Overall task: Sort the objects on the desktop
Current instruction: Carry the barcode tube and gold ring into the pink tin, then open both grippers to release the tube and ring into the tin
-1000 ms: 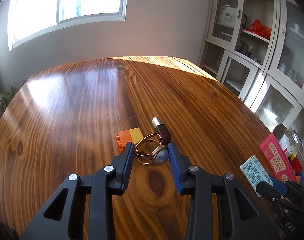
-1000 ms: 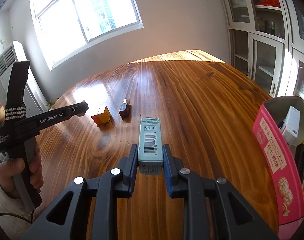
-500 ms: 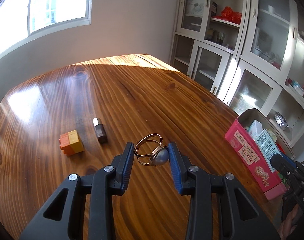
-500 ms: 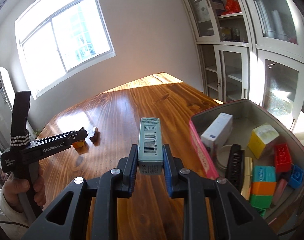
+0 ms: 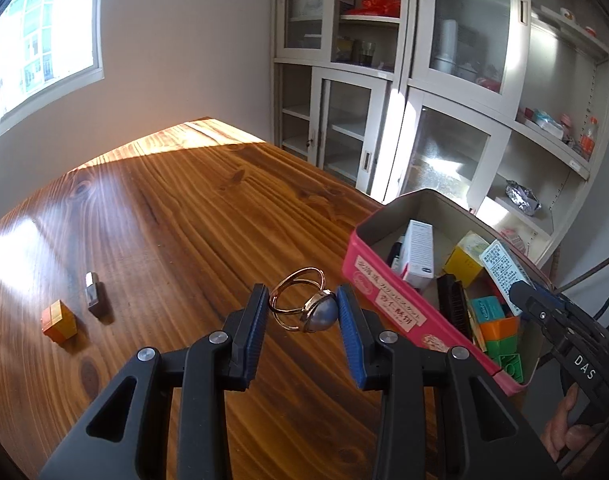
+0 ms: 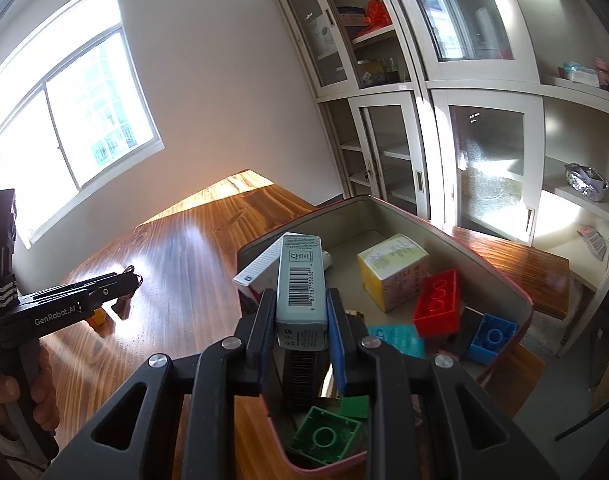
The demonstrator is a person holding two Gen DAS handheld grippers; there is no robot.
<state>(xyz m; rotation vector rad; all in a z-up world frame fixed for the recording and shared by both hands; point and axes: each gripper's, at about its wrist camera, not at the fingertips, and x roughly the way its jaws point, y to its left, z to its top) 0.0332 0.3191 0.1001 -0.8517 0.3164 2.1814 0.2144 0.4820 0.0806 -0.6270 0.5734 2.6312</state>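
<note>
Gold and set with a grey-blue stone, the ring [image 5: 304, 309] is pinched between the blue pads of the left hand-held gripper [image 5: 303, 312], held above the wooden desk [image 5: 192, 216] just beside the pink tin [image 5: 388, 300]. The right hand-held gripper [image 6: 300, 332] is clenched on a pale teal carton [image 6: 302, 288] with a barcode, held over the open tin among the blocks and boxes inside. An orange-yellow block [image 5: 59, 322] and a small dark cap-shaped item [image 5: 93, 293] lie on the desk, well apart from the tin.
</note>
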